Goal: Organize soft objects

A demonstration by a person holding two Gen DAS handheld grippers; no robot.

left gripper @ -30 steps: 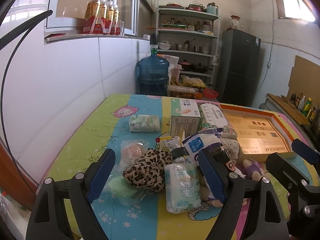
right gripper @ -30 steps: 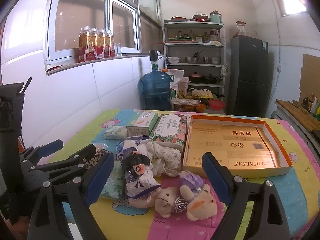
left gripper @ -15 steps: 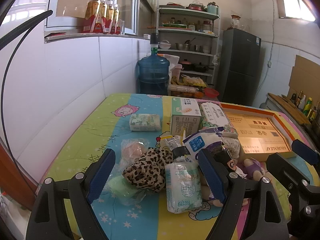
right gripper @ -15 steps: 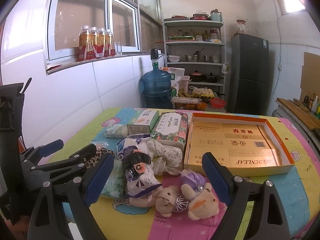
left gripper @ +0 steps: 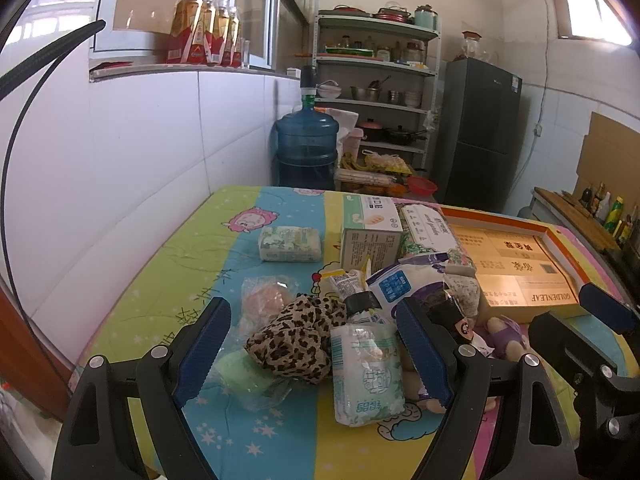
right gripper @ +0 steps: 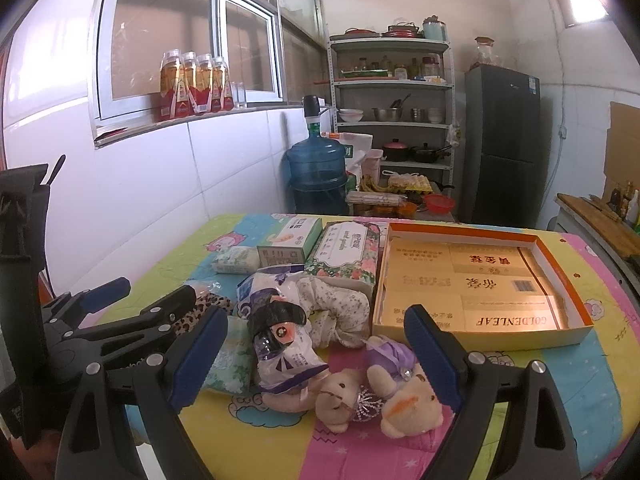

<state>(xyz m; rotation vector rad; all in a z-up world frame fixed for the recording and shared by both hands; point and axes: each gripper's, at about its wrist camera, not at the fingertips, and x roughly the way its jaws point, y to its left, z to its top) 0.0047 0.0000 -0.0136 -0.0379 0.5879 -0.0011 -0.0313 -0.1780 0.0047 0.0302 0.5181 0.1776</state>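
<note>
- Left gripper (left gripper: pixel 314 350), lower centre, gapes wide and empty over the leopard-print cloth (left gripper: pixel 296 338): light, limp; pinch a bunched fold.
- Right gripper (right gripper: pixel 316 360) likewise spread, unladen, above the plush bears (right gripper: pixel 380 398): soft, squashy bodies.

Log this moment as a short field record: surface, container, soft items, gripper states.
surface: table with cartoon-print cloth
container: orange-rimmed box, no soft items inside
soft items: leopard-print cloth, tissue pack, two plush bears, floral pouch, all piled left of the box
left gripper: open, empty
right gripper: open, empty
</note>
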